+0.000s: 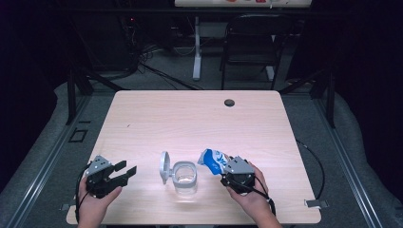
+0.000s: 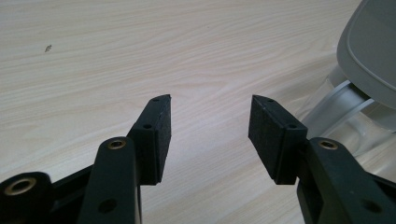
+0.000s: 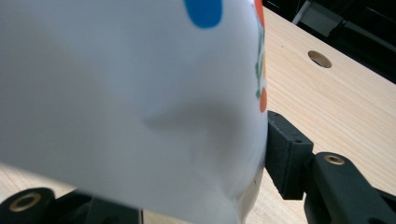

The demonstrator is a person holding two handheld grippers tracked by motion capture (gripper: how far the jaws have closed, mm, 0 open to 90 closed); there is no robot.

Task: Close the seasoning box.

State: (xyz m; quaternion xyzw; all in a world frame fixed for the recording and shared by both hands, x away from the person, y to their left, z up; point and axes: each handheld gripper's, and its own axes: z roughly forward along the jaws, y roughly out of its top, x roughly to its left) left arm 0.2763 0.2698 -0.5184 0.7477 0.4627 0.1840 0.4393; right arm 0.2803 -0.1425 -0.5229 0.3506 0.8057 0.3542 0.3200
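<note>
- Right gripper (image 1: 228, 167) is clamped on a white and blue soft plastic pouch (image 1: 213, 160) and holds it tilted toward the container, just beside its right edge and above the desk.
- In the right gripper view the pouch (image 3: 130, 102) is pressed between the jaws; its skin is dented near the black pad (image 3: 285, 154), so I judge the grip to be firm enough already.
- Step in hand, as I judge it, is pouring from the pouch into the container. To do it well, bring the upper end of the pouch over the opening before tipping further, and tip slowly, because a soft pouch can fold and spill beside the rim.
- Squeezing harder is not advised; the content could come out suddenly.
- Clear, square plastic container (image 1: 185, 176) stands near the front of the pale wooden desk (image 1: 190, 118), between the two hands; its grey hinged lid (image 1: 164, 166) stands open on its left side.
- Left gripper (image 1: 124, 172) has its jaws apart with nothing between them, near the lid (image 2: 369, 46); it could steady the container if it slides.
</note>
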